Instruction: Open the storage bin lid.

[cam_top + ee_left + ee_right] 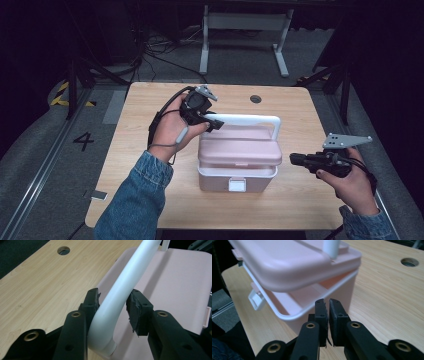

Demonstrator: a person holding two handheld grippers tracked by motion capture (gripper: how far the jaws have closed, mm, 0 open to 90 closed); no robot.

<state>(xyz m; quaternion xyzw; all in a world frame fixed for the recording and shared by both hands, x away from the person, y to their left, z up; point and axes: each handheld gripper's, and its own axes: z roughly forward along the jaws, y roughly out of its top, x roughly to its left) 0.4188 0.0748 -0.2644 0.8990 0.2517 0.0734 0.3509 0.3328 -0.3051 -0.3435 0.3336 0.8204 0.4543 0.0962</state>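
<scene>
Pink box (239, 172) sits mid-table (150, 200), white latch (237, 185) on the front wall facing the person. Lid (240, 150) is raised off the base and tilted: right tongs view shows a clear gap between the lid edge and the white rim of the base (294, 315), pink interior visible through it. White handle (250, 120) stands upright over the lid. Left tongs (212, 122) sit at the handle's left corner, jaws straddling the bend; in the left tongs view the handle (117, 295) runs between the two pads, one pad (93, 300) against it, the other pad (136, 307) just beside it, contact there too close to call, so clamped or merely cradling: cannot tell. Right tongs (292, 159) are off to the right of the box, just beside the lid's right end, level, pointing at it; from their own view the jaws are together bar a sliver, nothing between them, tips (326, 306) in front of the base's corner, not touching it. Cable hole (255, 99) in the table behind the box
</scene>
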